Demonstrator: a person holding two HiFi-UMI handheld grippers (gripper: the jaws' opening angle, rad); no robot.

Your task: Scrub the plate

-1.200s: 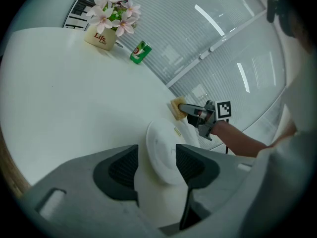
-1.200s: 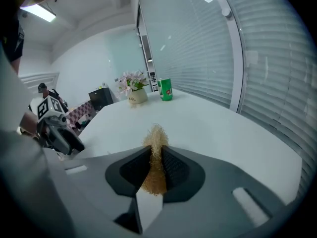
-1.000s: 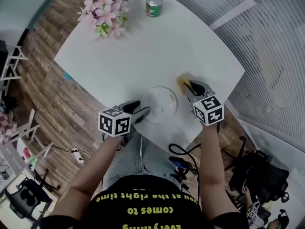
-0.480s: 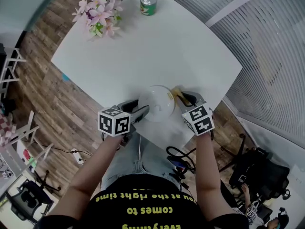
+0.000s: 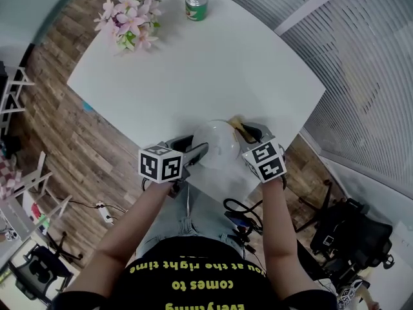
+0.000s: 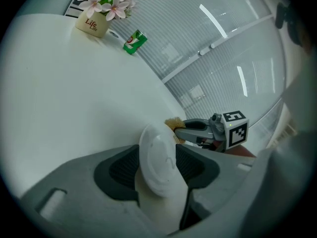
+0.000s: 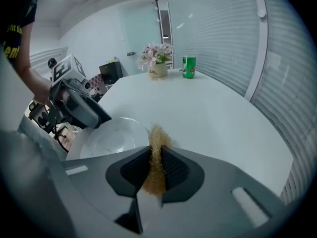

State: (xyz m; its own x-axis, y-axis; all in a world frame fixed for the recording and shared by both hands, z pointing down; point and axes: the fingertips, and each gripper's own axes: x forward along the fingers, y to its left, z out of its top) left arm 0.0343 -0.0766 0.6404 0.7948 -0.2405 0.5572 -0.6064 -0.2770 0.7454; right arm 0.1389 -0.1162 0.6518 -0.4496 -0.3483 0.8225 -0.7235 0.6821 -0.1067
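Note:
A white plate is at the near table edge, tilted up, with my left gripper shut on its near rim. In the left gripper view the plate stands on edge between the pads. My right gripper is shut on a tan fibre scrubber, its jaws closing tighter on it. The scrubber sticks up between the pads and touches the plate's right rim. The left gripper shows at the plate's far side in the right gripper view.
The white table carries a pot of pink flowers and a green can at its far end. A slatted wall runs along the right. Cables and a black chair lie on the floor below.
The right gripper has carried the scrubber left, up against the plate's rim. The left gripper has tipped the plate up from flat on the table.

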